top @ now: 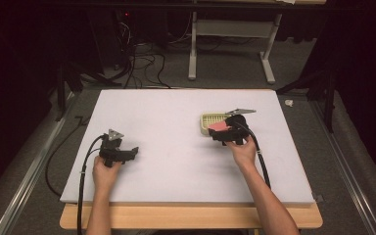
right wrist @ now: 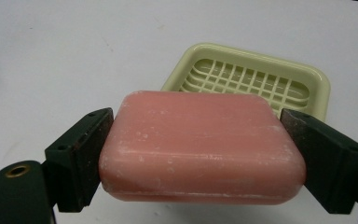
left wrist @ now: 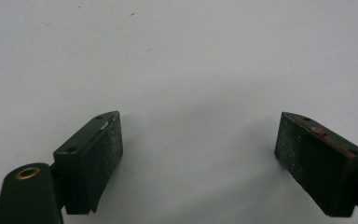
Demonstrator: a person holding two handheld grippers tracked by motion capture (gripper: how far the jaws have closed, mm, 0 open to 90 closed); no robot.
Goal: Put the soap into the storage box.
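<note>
right gripper (right wrist: 200,154) clamps pink soap (right wrist: 200,149) before the dish (right wrist: 324,84).
left gripper (left wrist: 198,154) wide apart over bare table (left wrist: 177,56).

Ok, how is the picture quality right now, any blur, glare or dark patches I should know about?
High view: the table is evenly lit, the surroundings fall into near black. Right gripper view: the soap is fairly sharp, the dish behind it slightly soft, no glare. Left gripper view: the left gripper casts a faint soft shadow on the mat, and the picture darkens toward the corners.
</note>
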